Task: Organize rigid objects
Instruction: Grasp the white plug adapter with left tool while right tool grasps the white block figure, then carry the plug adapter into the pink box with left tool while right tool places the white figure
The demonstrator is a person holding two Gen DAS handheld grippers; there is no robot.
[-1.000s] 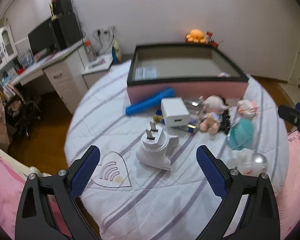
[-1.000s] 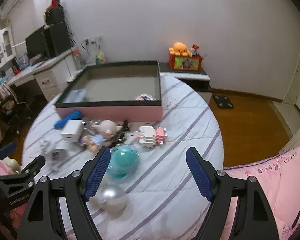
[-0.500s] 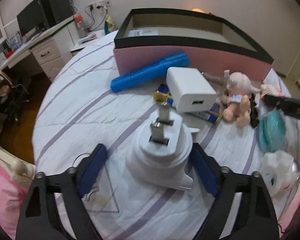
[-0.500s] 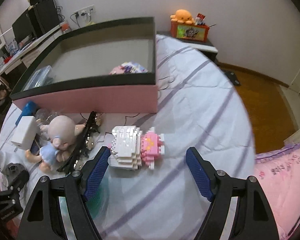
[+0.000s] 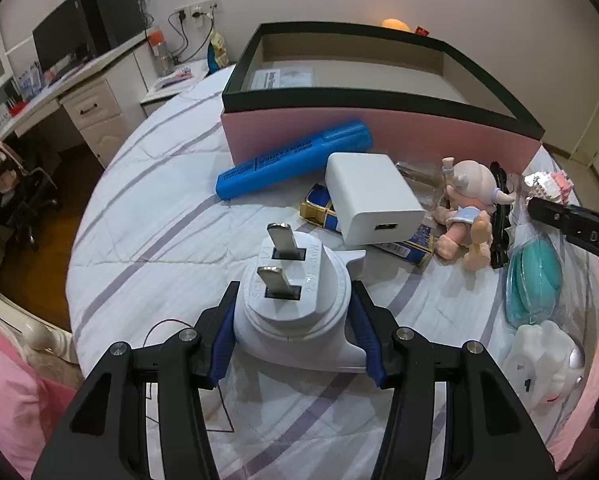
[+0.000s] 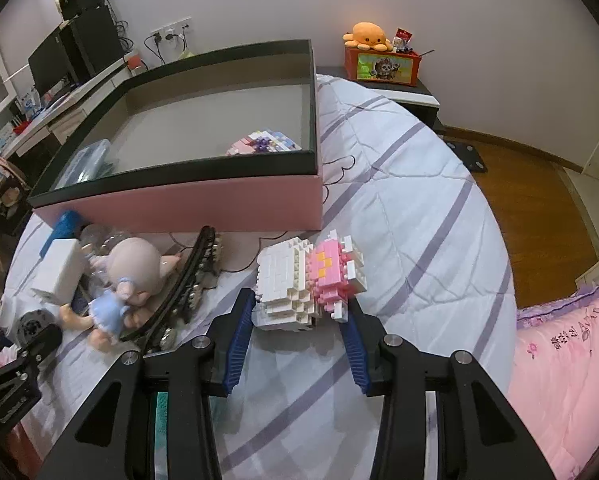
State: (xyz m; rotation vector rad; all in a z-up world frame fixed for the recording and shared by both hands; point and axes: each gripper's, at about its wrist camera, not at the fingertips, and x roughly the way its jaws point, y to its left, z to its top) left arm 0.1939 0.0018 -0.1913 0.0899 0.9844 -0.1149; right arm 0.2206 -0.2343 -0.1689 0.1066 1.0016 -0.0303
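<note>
My left gripper [image 5: 293,330] is shut on a round white plug adapter [image 5: 295,300] with two metal prongs, which rests on the bed quilt. My right gripper [image 6: 299,330] has closed in around a white and pink block figure [image 6: 307,284]; its blue pads [image 6: 241,328] sit at the figure's two sides. The pink box with a black rim [image 6: 203,196] stands behind, open on top, also in the left wrist view [image 5: 379,120]. It holds a block model [image 6: 263,142] and a plastic packet [image 6: 87,162].
On the quilt lie a blue marker [image 5: 291,164], a white charger cube [image 5: 371,196], a small doll [image 5: 465,216], a black hair clip [image 6: 187,280], a teal round case [image 5: 533,276] and a white toy [image 5: 543,360]. A desk [image 5: 79,80] stands to the left. A pink blanket [image 6: 567,360] lies right.
Both grippers moved forward and down. The left closed on the plug adapter. The right closed in around the block figure.
</note>
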